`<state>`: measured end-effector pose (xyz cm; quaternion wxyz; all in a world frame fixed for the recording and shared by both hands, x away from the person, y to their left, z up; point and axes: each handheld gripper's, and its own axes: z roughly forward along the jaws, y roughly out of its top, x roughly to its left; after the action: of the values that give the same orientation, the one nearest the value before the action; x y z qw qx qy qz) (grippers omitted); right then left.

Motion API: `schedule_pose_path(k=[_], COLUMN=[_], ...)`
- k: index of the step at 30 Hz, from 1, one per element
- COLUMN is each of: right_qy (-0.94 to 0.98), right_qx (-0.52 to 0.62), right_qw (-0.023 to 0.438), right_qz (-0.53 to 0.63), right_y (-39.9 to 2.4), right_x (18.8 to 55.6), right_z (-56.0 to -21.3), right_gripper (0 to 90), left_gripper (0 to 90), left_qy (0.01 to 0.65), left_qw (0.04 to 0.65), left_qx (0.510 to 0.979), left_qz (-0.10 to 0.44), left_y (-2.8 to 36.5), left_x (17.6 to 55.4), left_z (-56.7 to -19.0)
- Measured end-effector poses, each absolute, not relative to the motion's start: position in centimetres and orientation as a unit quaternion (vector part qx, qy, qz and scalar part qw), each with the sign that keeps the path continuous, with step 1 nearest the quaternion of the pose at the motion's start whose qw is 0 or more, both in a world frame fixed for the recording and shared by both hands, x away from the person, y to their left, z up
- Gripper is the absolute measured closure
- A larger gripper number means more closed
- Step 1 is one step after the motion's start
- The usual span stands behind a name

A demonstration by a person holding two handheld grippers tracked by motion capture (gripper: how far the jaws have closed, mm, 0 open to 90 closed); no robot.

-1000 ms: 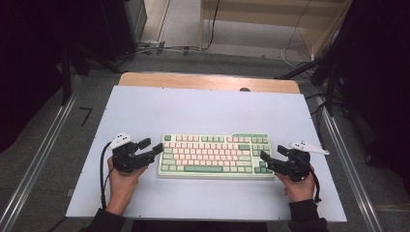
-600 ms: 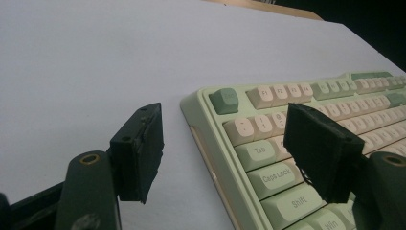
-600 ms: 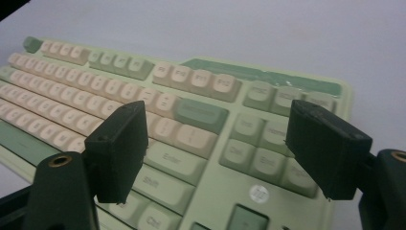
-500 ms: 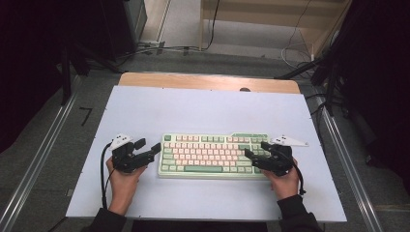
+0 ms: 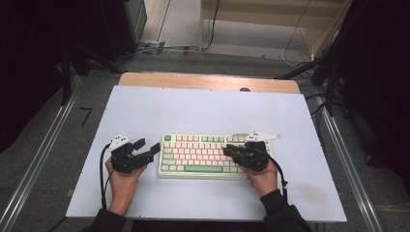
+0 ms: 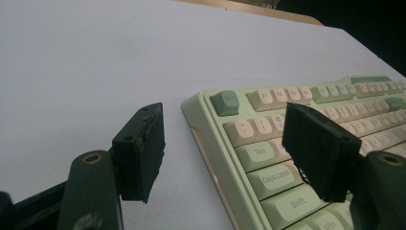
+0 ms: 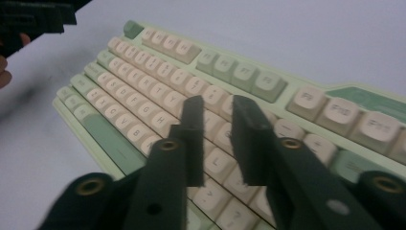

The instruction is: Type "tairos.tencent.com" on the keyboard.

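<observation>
One pale-green mechanical keyboard with cream and green keycaps lies low in the middle of the high view, on the white-topped counter. I hold two black two-jaw grippers, one in each hand.

My left gripper sits just off the keyboard's left end, lower left of the frame. In the left gripper view its jaws stand wide apart with nothing between the pads — one over bare counter, the other above the Tab and Caps Lock keys.

My right gripper hangs over the keyboard's right half. Its jaws have just been closing; a narrow gap is left between them — nothing is gripped, with cream keys below.
</observation>
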<state>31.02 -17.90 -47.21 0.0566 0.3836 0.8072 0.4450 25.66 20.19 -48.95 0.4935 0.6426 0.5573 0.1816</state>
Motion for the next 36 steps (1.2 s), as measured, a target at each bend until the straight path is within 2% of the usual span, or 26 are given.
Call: schedule_pose_path(k=[1,4,11,36], right_qy=[0.807,0.823,0.837,0.831], right_qx=[0.384,0.368,0.37,0.376], right_qw=[0.057,0.064,0.075,0.088], right_qz=[0.445,0.429,0.397,0.4], right_y=[-17.9,-16.0,-14.1,-14.3], right_x=[31.0,31.2,31.8,32.0], right_z=[-47.2,-47.4,-48.4,-48.0], right_gripper=[77.1,87.3,87.4,86.1], left_gripper=[31.9,31.9,32.5,33.4], left_qy=[0.558,0.557,0.556,0.553], left_qw=[0.492,0.488,0.489,0.487], left_qx=[0.643,0.647,0.648,0.653], left_qz=[0.18,0.179,0.177,0.176], left_y=[20.1,20.0,19.9,19.6], left_x=[25.7,25.7,25.7,25.6], left_z=[-49.0,-49.1,-49.2,-49.3])
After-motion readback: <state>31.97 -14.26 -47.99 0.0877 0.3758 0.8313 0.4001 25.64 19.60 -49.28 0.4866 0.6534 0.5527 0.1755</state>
